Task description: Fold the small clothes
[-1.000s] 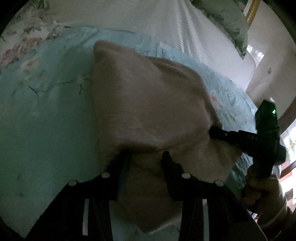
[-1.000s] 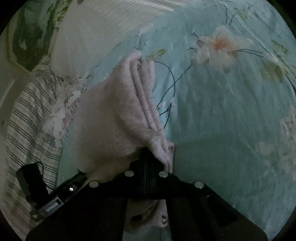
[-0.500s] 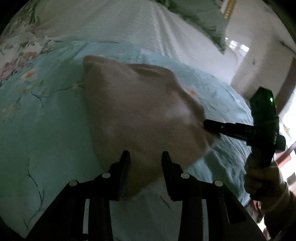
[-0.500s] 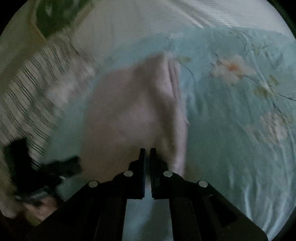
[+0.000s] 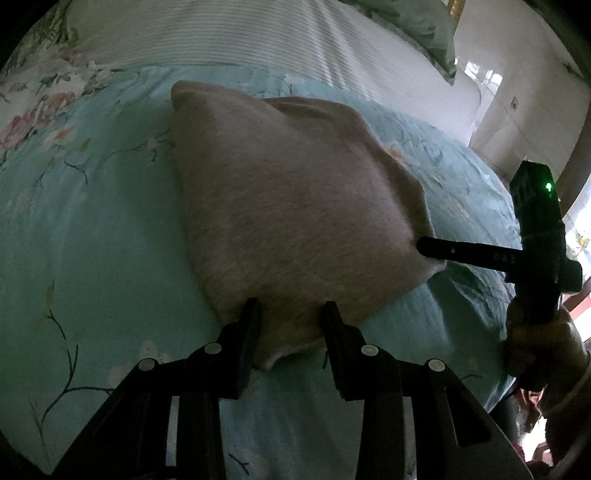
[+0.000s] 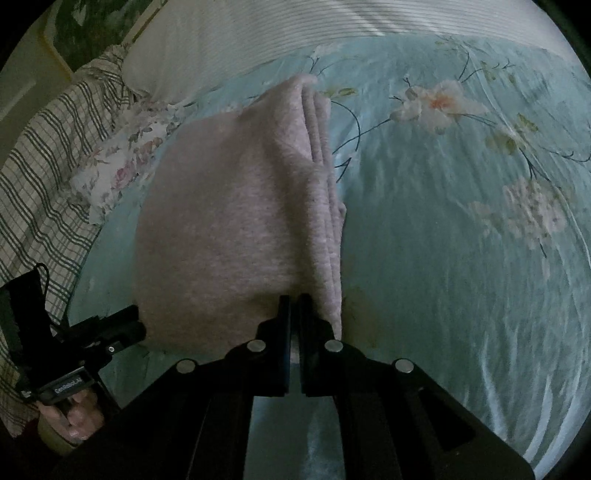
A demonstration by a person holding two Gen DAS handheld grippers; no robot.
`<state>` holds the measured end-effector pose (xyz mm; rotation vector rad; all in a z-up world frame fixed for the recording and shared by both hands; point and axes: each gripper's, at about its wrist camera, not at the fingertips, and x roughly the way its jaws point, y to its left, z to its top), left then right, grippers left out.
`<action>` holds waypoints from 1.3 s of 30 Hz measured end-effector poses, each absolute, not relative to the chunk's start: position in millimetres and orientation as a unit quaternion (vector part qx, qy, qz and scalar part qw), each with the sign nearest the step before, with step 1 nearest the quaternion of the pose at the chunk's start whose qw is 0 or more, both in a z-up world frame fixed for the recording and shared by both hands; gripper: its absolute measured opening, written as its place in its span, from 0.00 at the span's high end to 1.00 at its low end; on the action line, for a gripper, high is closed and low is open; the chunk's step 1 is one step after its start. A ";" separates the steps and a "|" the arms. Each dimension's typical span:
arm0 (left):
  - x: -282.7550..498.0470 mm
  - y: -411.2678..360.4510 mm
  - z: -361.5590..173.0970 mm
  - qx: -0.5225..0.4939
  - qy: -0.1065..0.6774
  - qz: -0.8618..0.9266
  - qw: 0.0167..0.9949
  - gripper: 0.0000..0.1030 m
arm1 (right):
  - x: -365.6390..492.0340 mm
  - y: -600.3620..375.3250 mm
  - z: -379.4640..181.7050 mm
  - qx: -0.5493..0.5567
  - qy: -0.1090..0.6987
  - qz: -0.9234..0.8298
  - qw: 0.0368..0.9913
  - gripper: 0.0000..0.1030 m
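A folded pink garment (image 5: 295,221) is held over the floral bed (image 5: 92,240). Its near edge is straddled by the left gripper (image 5: 290,314), jaws part-spread w/ cloth between. Its layered corner is pinched by the right gripper (image 6: 294,306), jaws pressed together.

teal floral bedspread (image 6: 461,229), white striped sheet (image 5: 229,33), plaid blanket (image 6: 40,147)

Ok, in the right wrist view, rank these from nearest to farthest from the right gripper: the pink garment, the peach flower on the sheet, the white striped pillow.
1. pink garment: pinched at its near edge by the right gripper.
2. peach flower: printed on the blue sheet, up and to the right.
3. white striped pillow: along the top, beyond the sheet.
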<state>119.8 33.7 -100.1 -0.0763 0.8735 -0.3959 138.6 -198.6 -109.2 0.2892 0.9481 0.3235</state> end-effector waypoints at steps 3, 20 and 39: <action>121.4 32.5 -99.9 -0.037 0.422 -0.185 0.887 0.66 | 136.2 -199.2 -109.5 0.141 0.451 0.153 0.868 0.96; 77.7 54.8 -80.3 -0.065 0.443 -0.109 0.888 0.19 | 57.9 -194.7 -74.3 0.120 0.412 0.141 0.892 0.39; 18.6 54.6 -84.2 0.029 0.427 -0.027 0.903 0.17 | 11.5 -174.3 -72.9 0.019 0.435 0.125 0.891 0.16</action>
